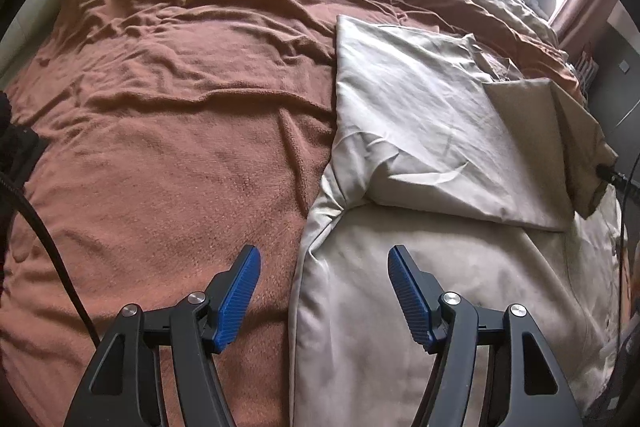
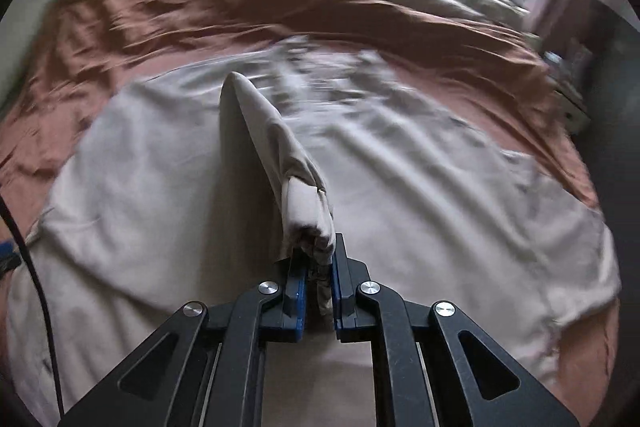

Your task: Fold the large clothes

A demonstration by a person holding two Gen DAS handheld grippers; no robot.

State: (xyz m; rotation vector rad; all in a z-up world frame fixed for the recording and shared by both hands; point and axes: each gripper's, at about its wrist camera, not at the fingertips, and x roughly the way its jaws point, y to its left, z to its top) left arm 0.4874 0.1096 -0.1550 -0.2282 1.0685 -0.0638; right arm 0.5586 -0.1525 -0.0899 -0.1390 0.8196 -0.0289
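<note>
Fold in progress on the bed point(image 1: 160, 155): the beige garment point(image 1: 400, 307) lies flat on the rust blanket, part already turned over. The right gripper point(image 2: 318, 267) has its fingers pinched tight on a bunched edge of the cloth; the left gripper point(image 1: 324, 267) hovers with fingers wide apart, holding nothing. With one edge gripped and the other side unpinned, pulling may drag the whole garment, skew the fold, or slip the bunch free.
</note>
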